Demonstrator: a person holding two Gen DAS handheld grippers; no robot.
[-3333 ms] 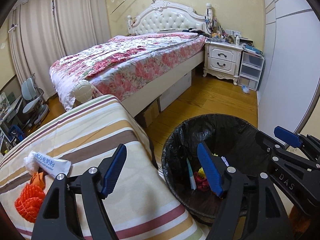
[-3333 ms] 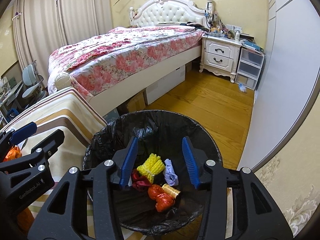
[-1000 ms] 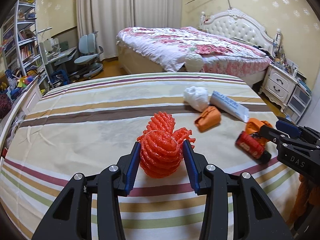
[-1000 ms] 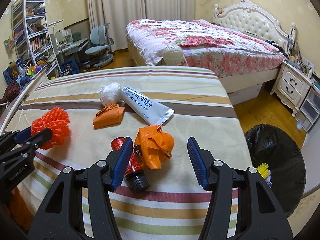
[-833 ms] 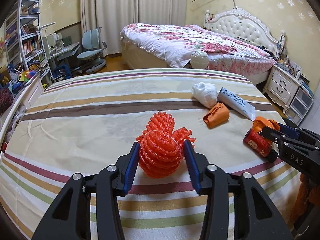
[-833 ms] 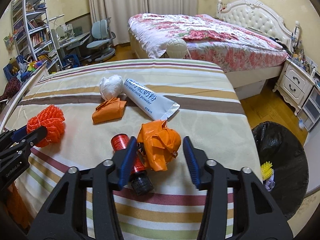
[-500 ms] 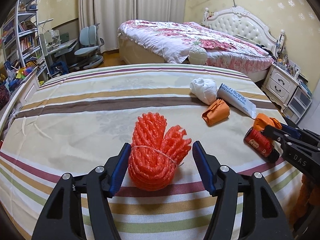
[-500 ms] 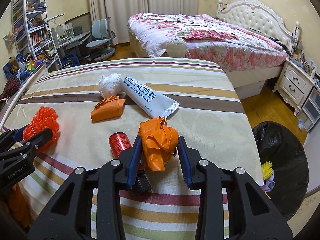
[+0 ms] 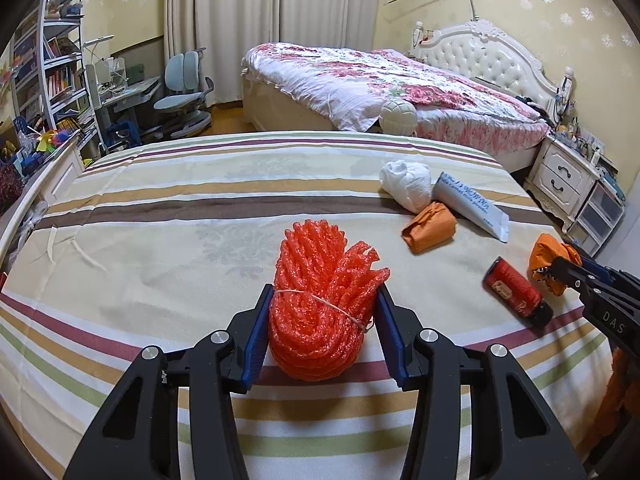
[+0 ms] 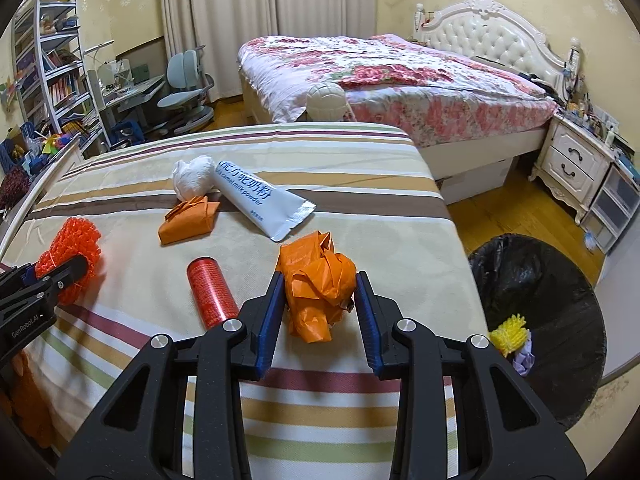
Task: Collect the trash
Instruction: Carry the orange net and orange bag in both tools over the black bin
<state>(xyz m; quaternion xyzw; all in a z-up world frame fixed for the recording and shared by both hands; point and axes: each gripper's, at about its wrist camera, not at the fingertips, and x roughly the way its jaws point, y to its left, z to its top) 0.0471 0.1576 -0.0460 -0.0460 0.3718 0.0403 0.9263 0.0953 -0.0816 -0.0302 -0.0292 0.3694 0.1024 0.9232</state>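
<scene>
While the left gripper (image 9: 322, 326) is closing on the red foam net (image 9: 320, 300) mid-bed, the right gripper (image 10: 318, 306) pinches orange wrap (image 10: 318, 280) near the edge; bin (image 10: 540, 320) sits beside.

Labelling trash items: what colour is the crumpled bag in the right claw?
Orange. The crumpled bag shows best in the right wrist view.

Black tongs (image 9: 322, 320) (silver screws), blue ribbed pads (image 9: 256, 336).
</scene>
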